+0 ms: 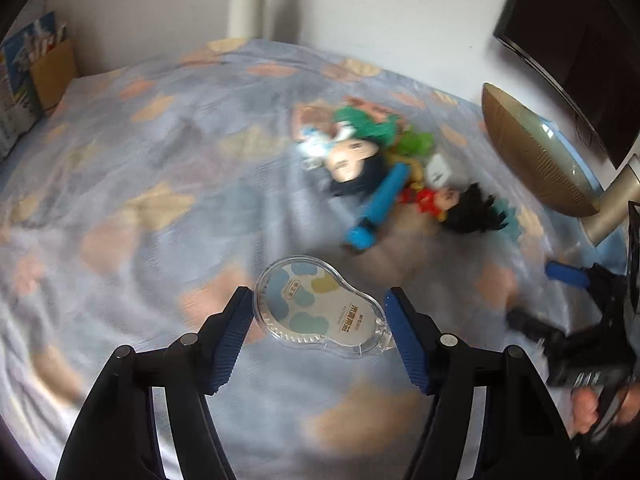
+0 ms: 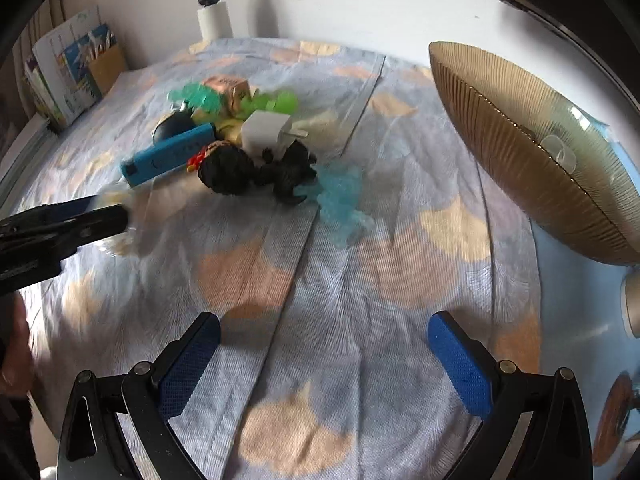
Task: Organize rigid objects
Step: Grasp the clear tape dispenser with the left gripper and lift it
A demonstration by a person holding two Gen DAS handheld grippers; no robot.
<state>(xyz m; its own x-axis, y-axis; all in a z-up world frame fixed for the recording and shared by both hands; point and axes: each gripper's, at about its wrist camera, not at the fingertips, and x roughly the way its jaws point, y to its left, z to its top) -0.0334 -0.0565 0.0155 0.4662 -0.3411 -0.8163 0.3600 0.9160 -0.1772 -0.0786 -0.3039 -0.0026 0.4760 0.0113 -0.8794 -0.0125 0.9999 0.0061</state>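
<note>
The left gripper [image 1: 320, 312] sits low over a pale blue bedspread [image 1: 120, 184] with peach blotches, and between its blue pads [image 1: 230, 340] is a clear plastic correction-tape dispenser [image 1: 320, 306], the rounded pear-shaped kind with blue and yellow blobs printed on its label. The left pad looks pressed against its round end and the right pad meets the narrow nose, so it reads as gripped, though much of that left wrist view is smeared with blur. Further out on the bedspread is a heap of small toys [image 2: 240, 140]: a blue stick-shaped case [image 2: 168, 156], a white charger plug [image 2: 266, 130], a black-haired figure in red [image 1: 452, 204], a bigger doll head with dark hair [image 1: 354, 164], some green translucent bits [image 2: 200, 98] and a small brown box [image 2: 226, 86]. A pale blue translucent piece [image 2: 340, 196] lies just beside the heap. Off to the right a ribbed gold bowl [image 2: 532, 152] stands tilted on its edge (its stand is only partly visible). The right gripper [image 2: 324, 344] hangs over bare bedspread with its jaws wide apart and nothing between them, well clear of the heap. A box of books [image 2: 68, 76] sits by the wall at the far left.
</note>
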